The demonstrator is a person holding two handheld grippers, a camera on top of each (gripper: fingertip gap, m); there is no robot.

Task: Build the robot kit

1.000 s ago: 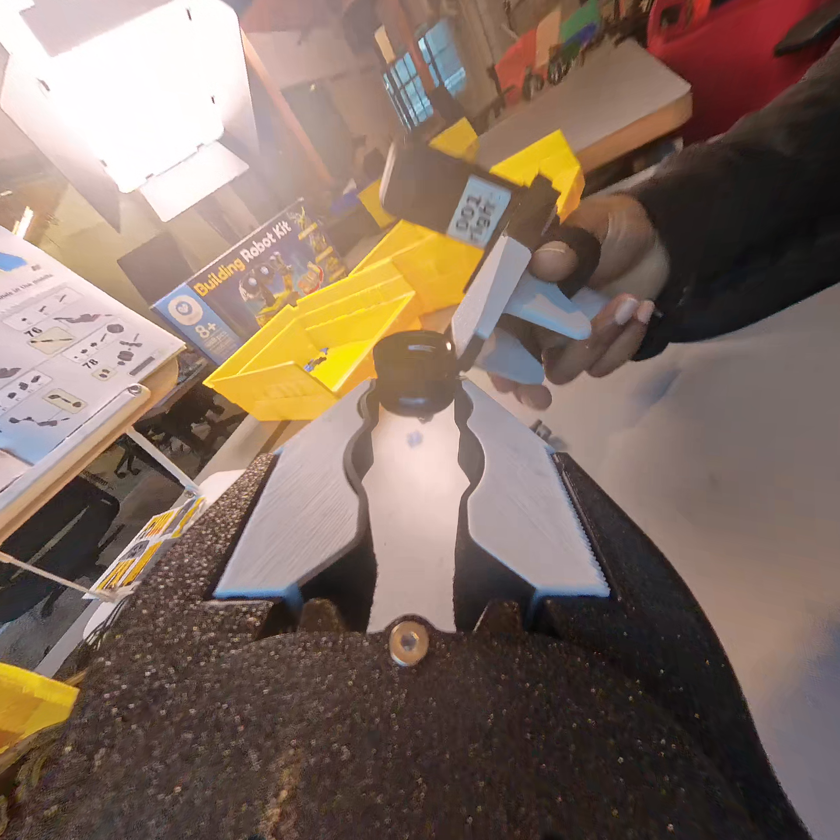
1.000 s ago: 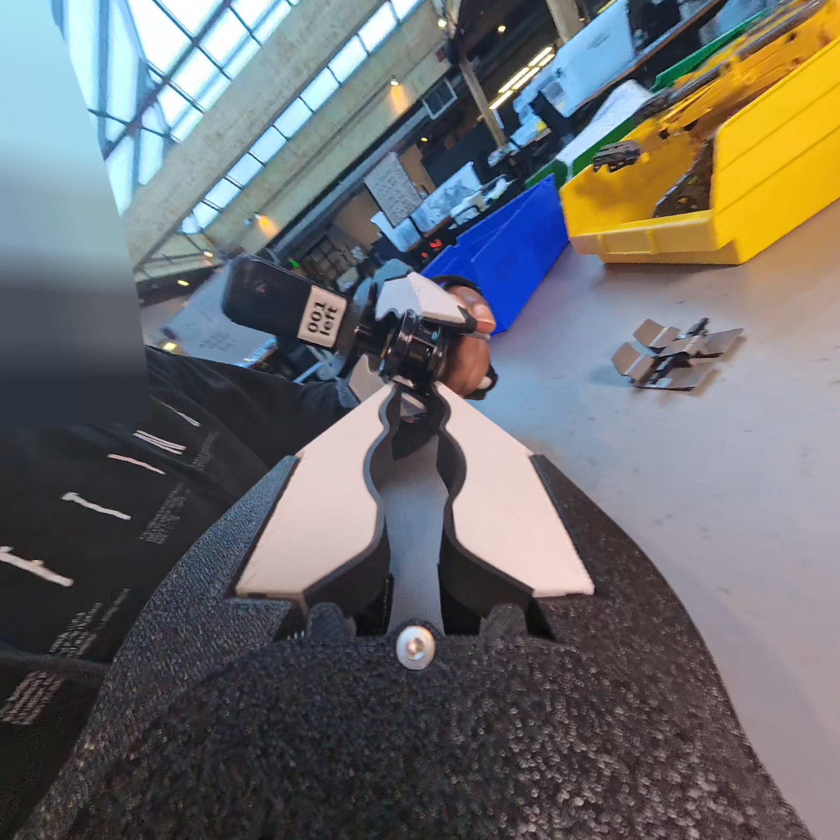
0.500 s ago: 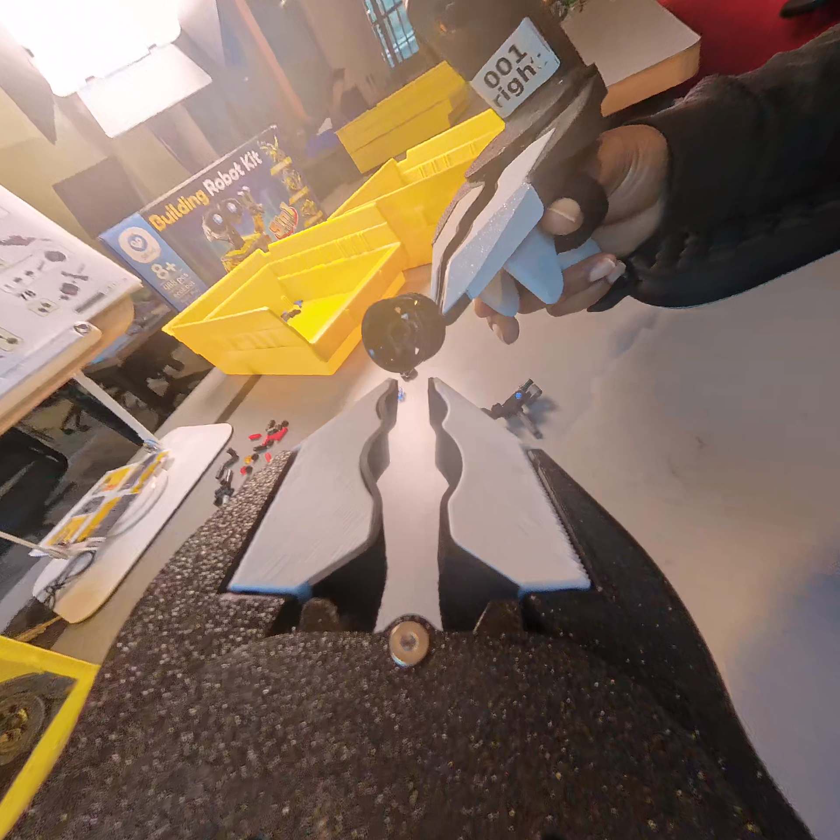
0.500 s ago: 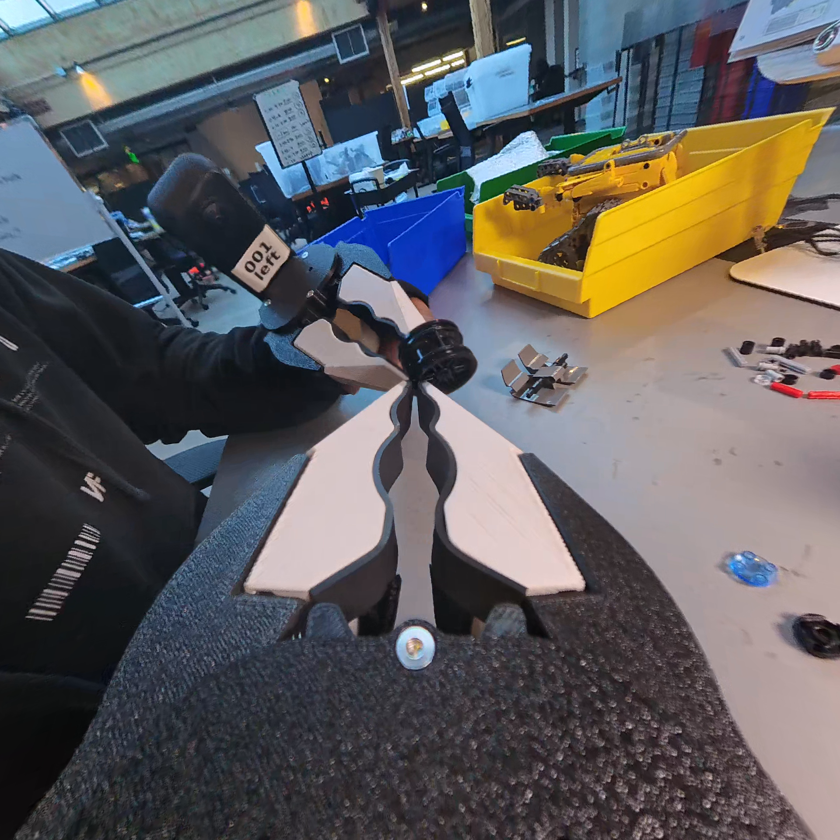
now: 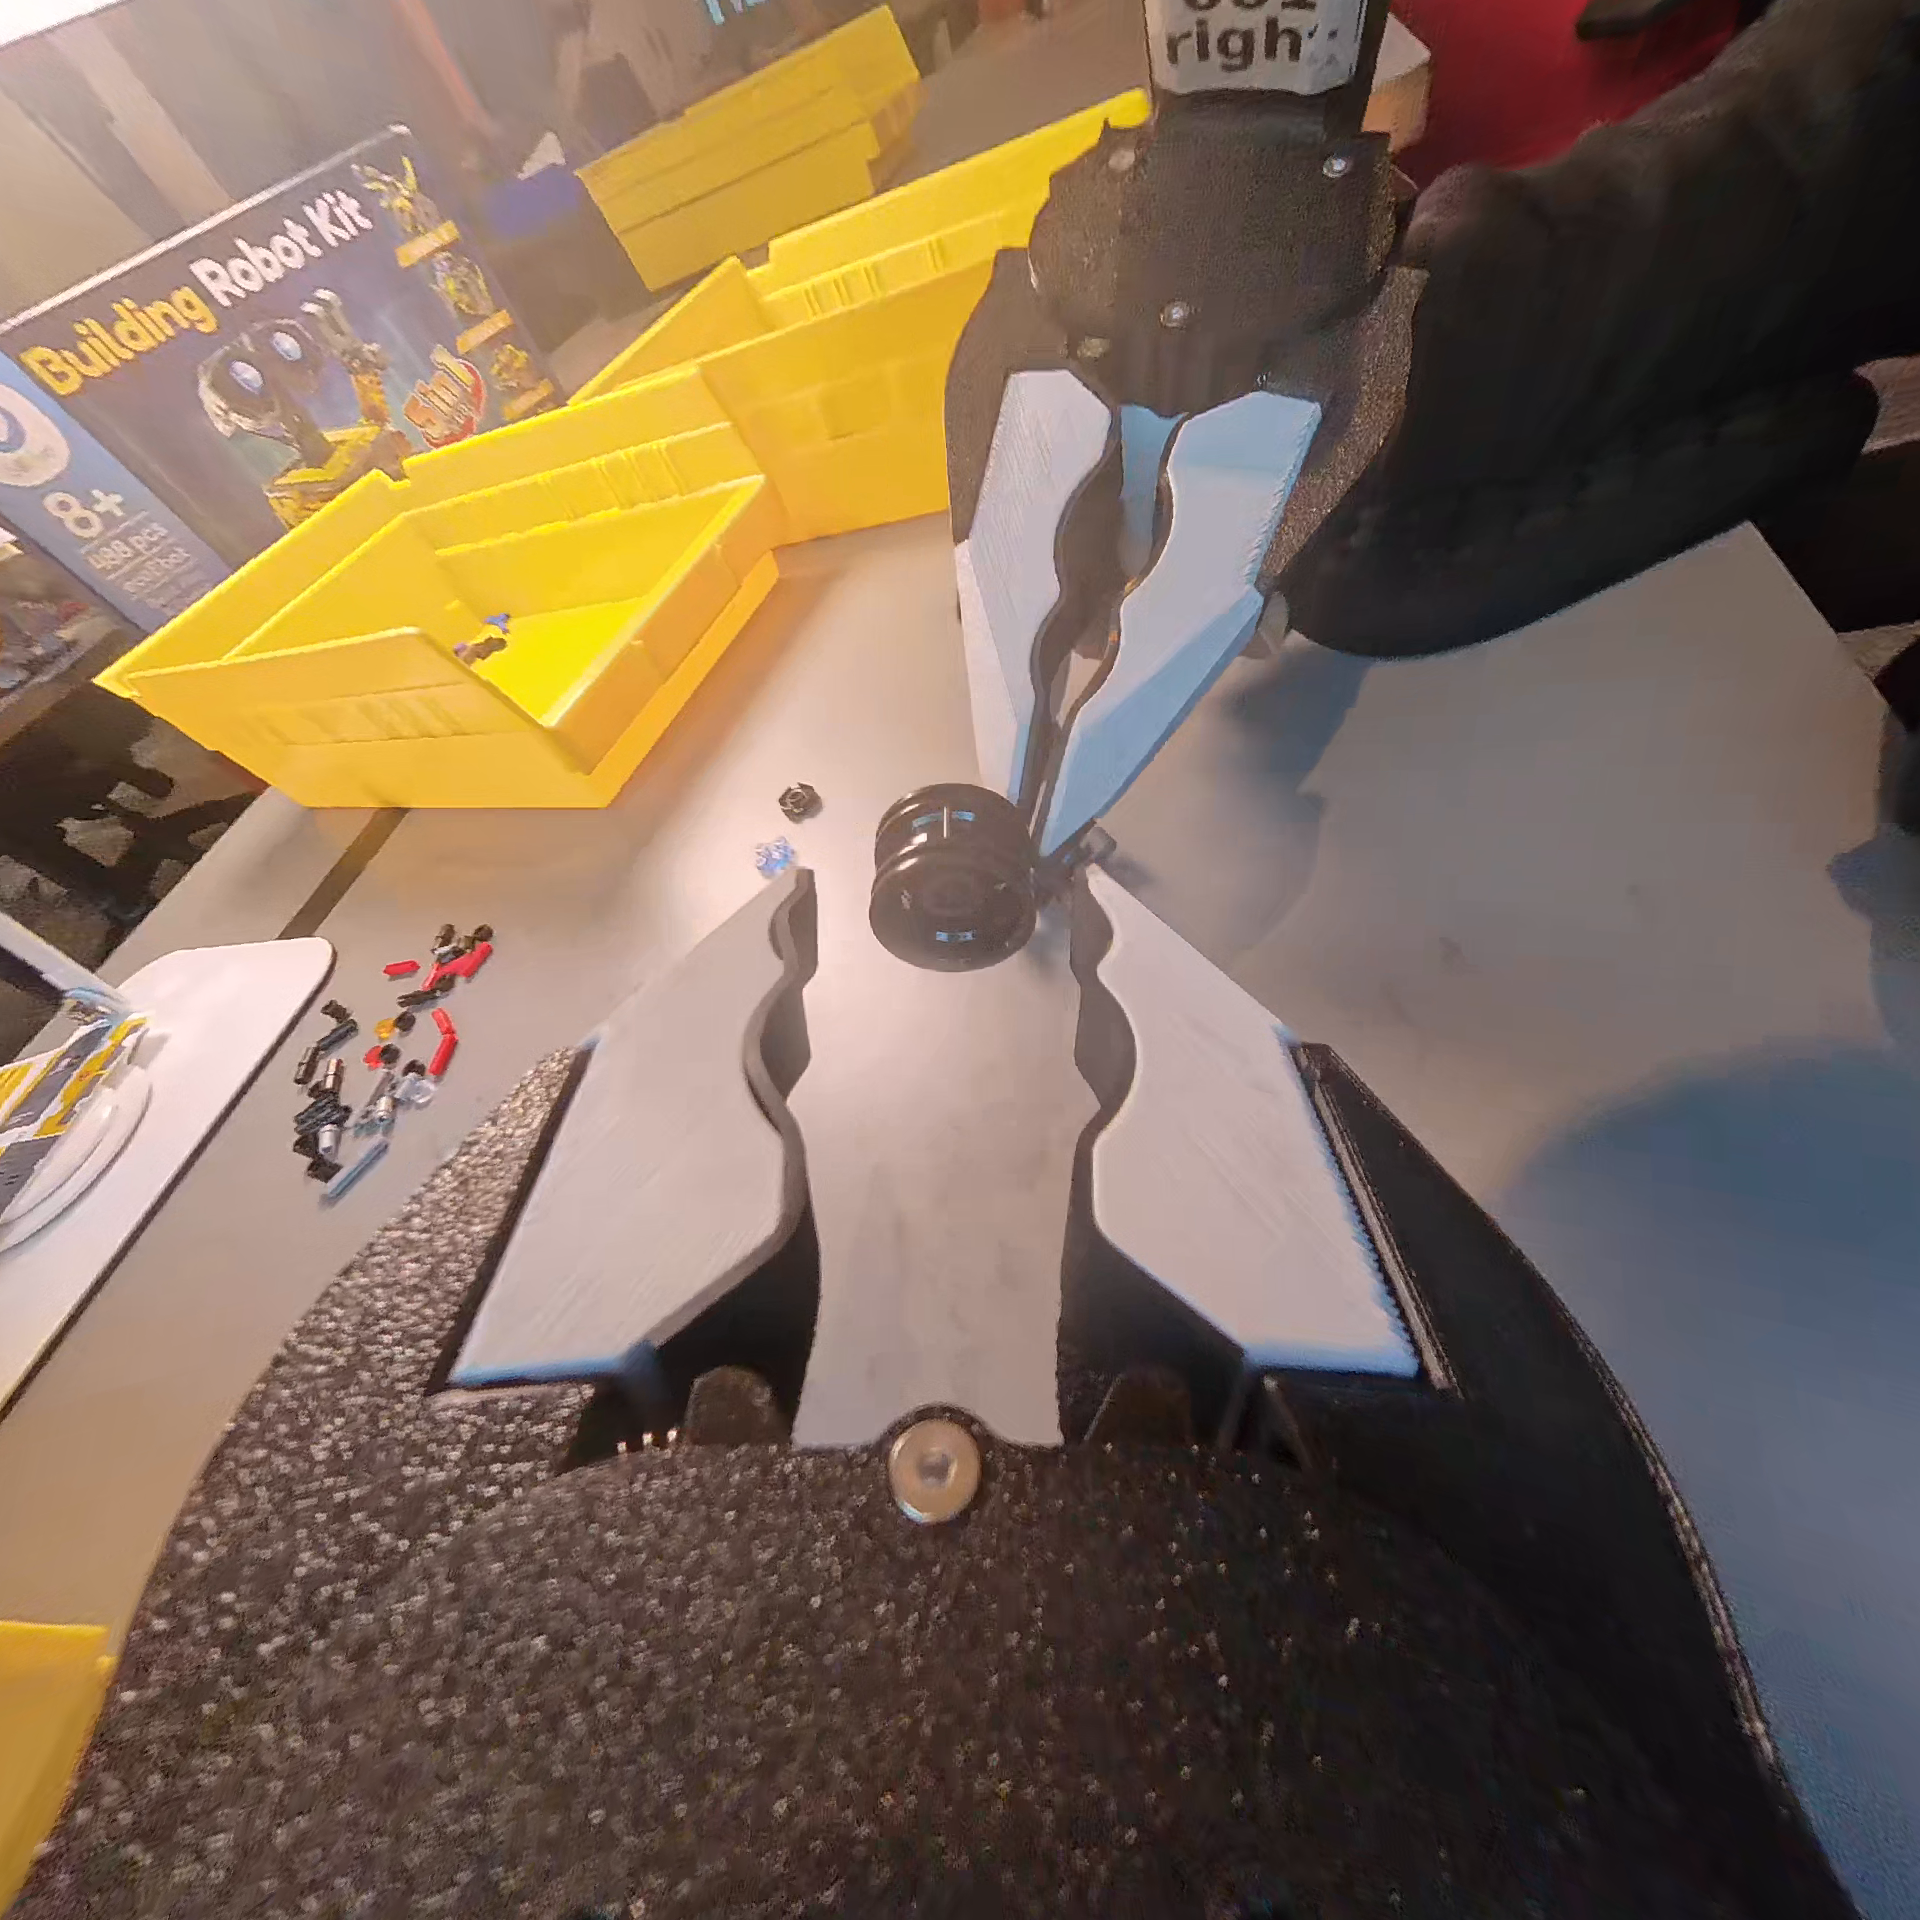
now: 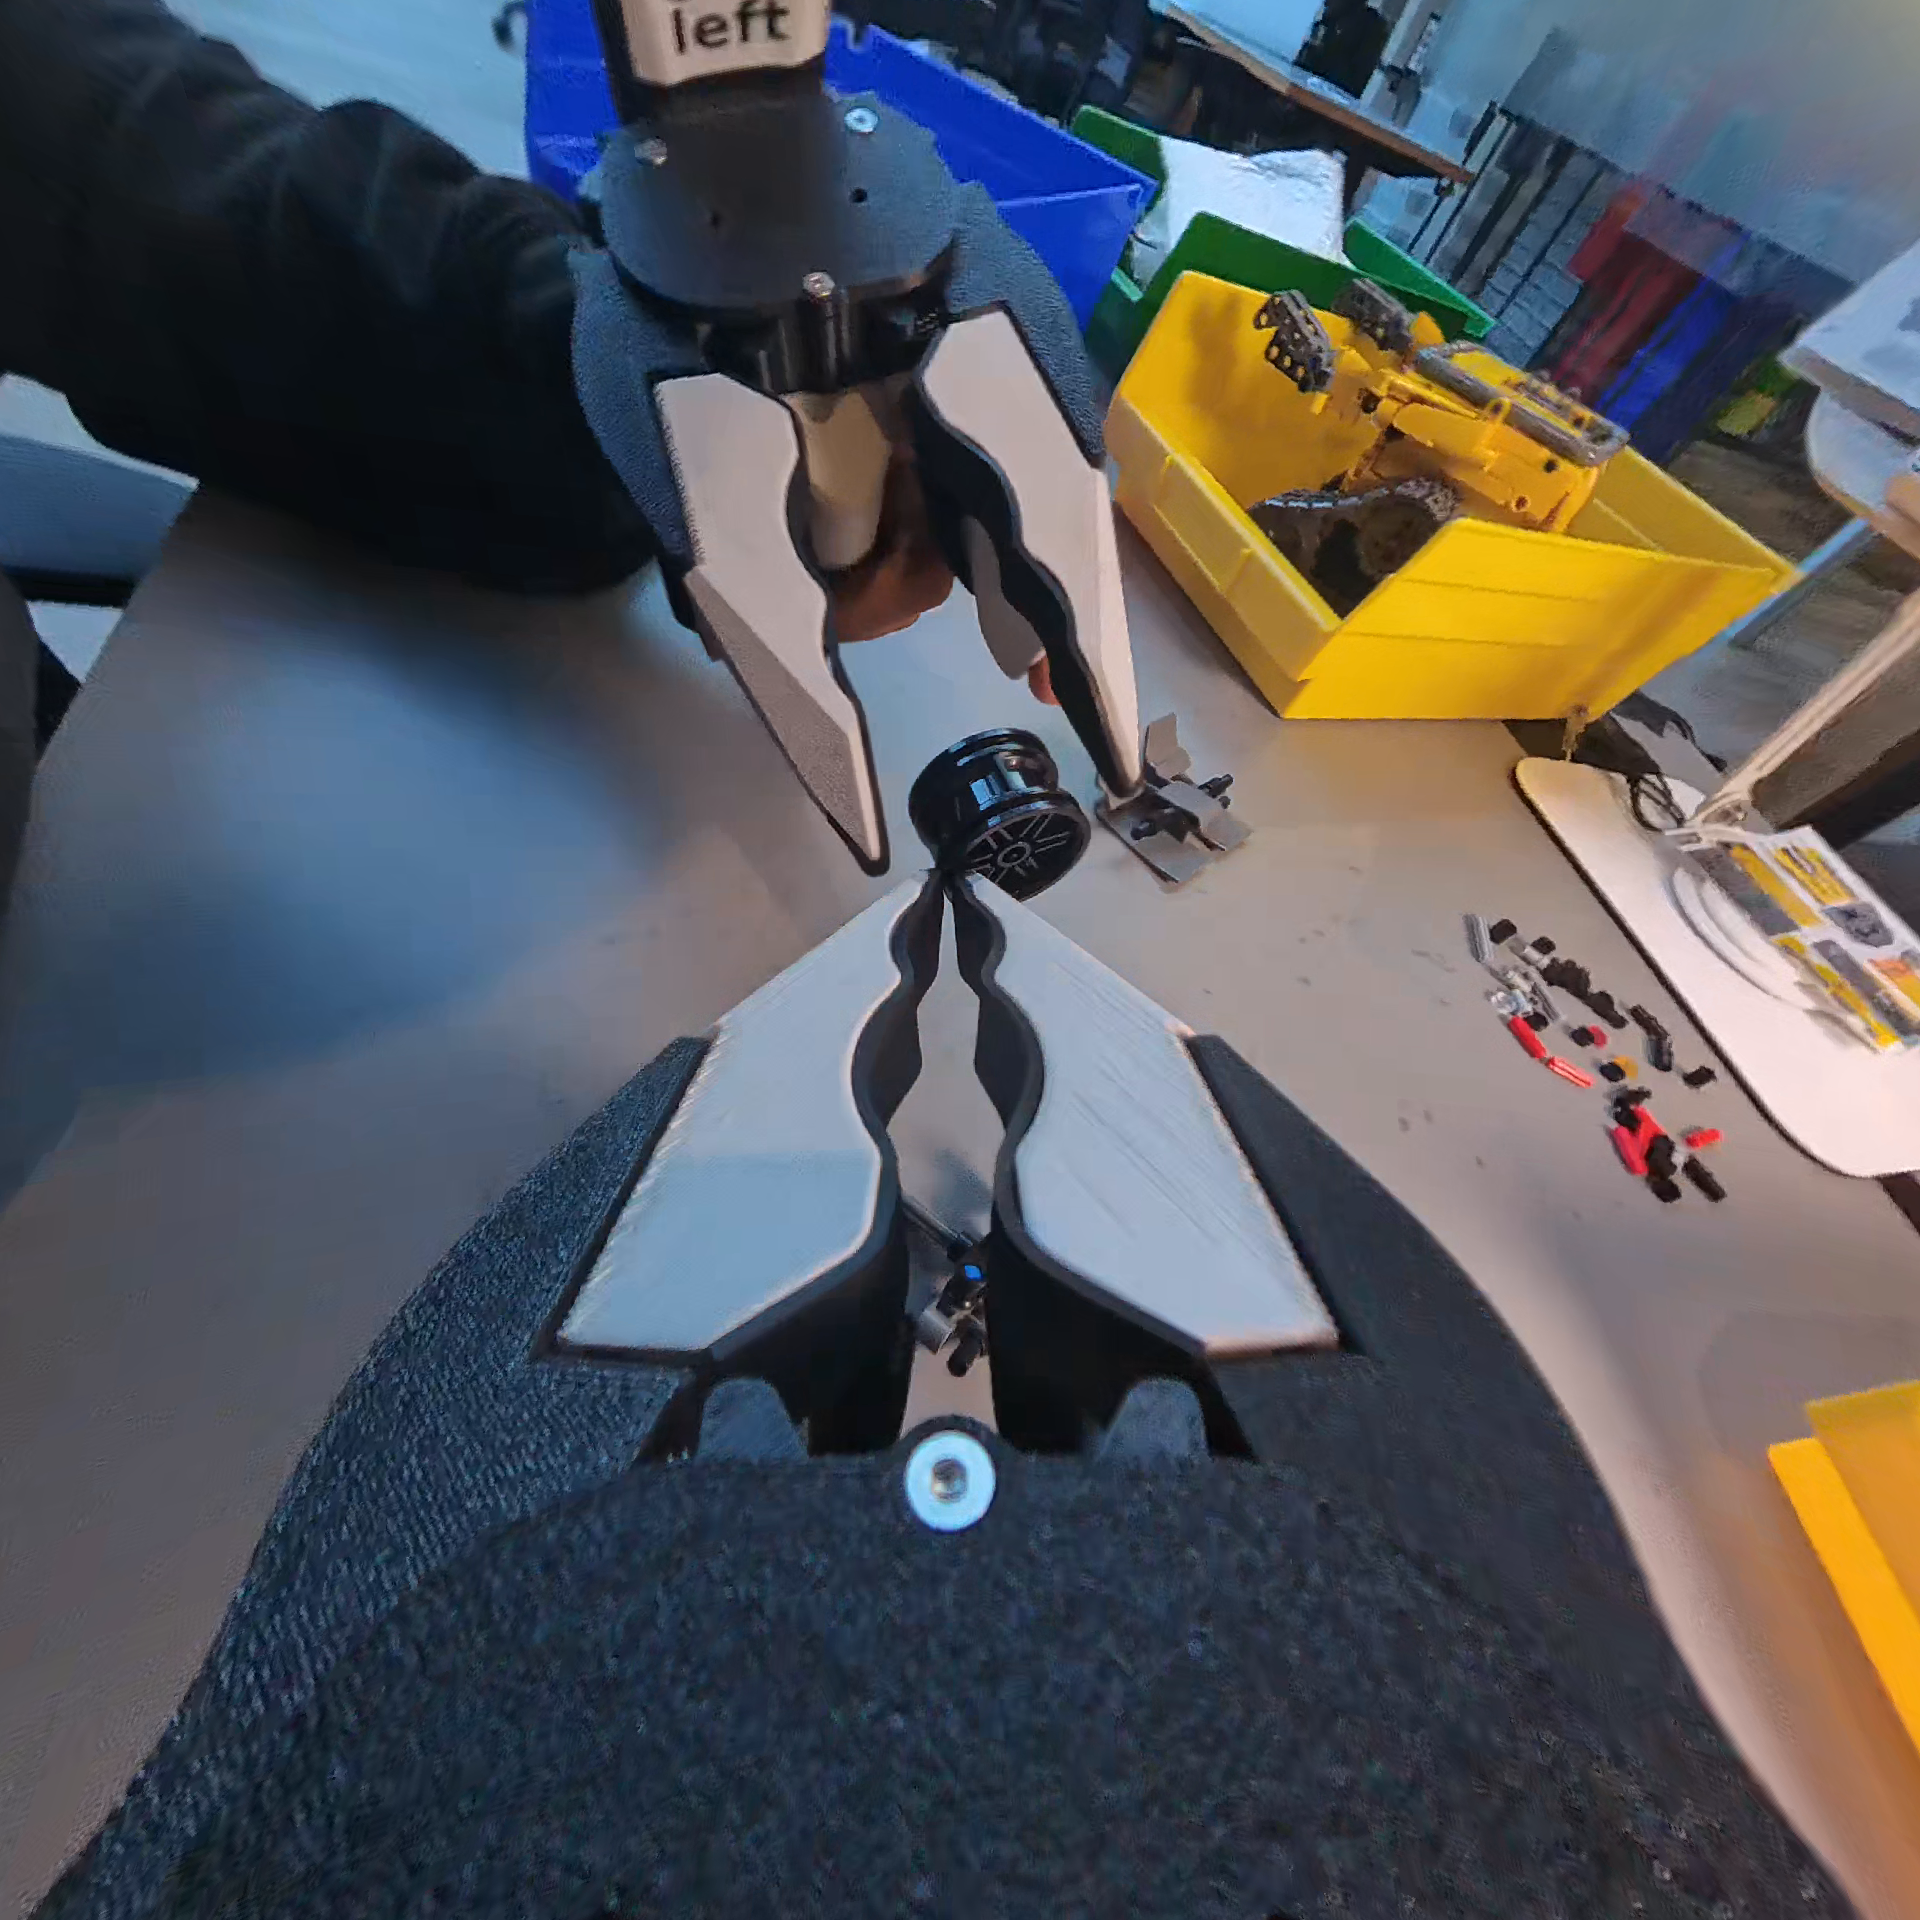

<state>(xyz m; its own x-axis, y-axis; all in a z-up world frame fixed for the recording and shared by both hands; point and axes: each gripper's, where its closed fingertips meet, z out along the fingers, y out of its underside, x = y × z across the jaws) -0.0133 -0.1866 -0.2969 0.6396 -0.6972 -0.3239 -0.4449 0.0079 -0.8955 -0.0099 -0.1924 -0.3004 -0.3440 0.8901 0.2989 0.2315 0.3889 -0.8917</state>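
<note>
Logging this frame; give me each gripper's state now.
Left gripper: open, empty, fingers either side of the black wheel.
Right gripper: shut, tips pinching the black wheel at its edge.

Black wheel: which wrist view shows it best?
The right wrist view: the black wheel shows its spoked face and grooved rim, clear of both tongs. The left wrist view also shows it whole between the open left tongs, but its face is dark and slightly blurred.

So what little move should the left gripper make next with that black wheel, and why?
Probably close the left gripper gently on the black wheel. Its fingers stand open with the wheel right between their tips, while the shut right gripper seems to pinch the wheel only at its edge, which looks like a thin hold.
</note>
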